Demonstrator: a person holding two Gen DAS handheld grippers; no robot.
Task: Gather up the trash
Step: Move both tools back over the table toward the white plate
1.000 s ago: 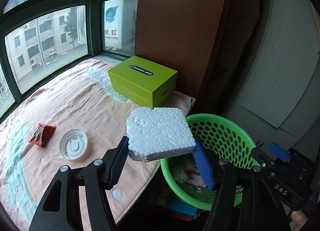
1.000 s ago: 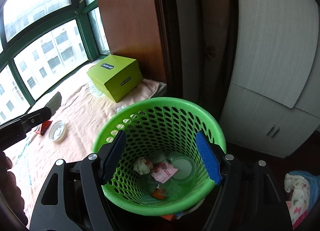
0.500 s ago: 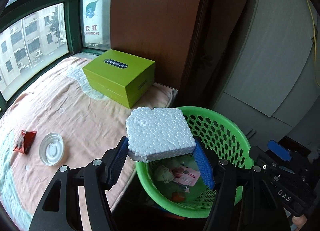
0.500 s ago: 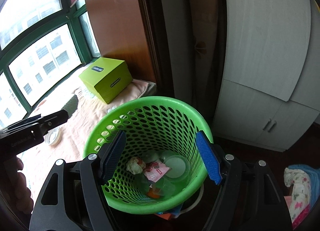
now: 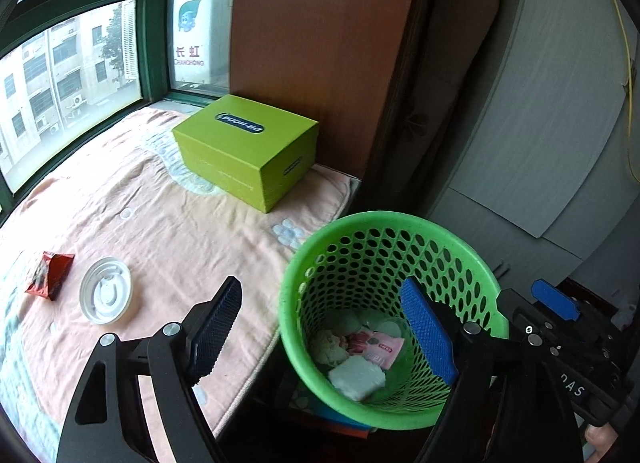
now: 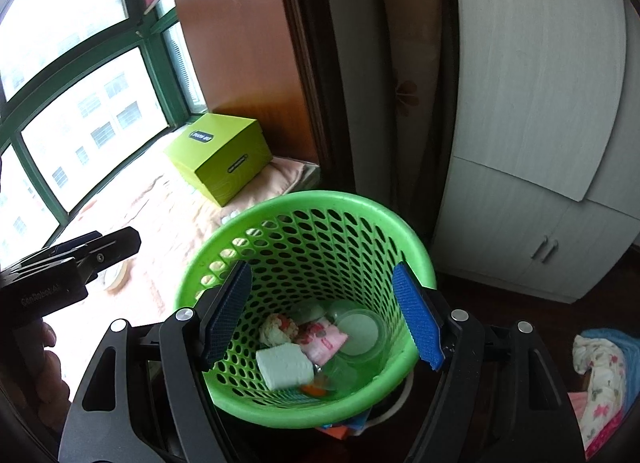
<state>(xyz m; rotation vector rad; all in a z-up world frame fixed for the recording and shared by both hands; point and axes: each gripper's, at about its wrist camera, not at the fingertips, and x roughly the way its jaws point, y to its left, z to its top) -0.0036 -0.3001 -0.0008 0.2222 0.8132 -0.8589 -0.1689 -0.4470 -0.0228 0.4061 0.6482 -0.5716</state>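
Foam block [image 5: 357, 377], white and pebbly, lies at the bottom of the perforated green basket [image 5: 472, 259], lower centre of frame. My left tool [image 5: 322, 329] has just been opening and is spread, empty; my right tool [image 6: 322, 309] is spread too. Next, I judge, the round plastic lid [image 5: 105, 295] and crinkled red wrapper [image 5: 49, 275] at left.
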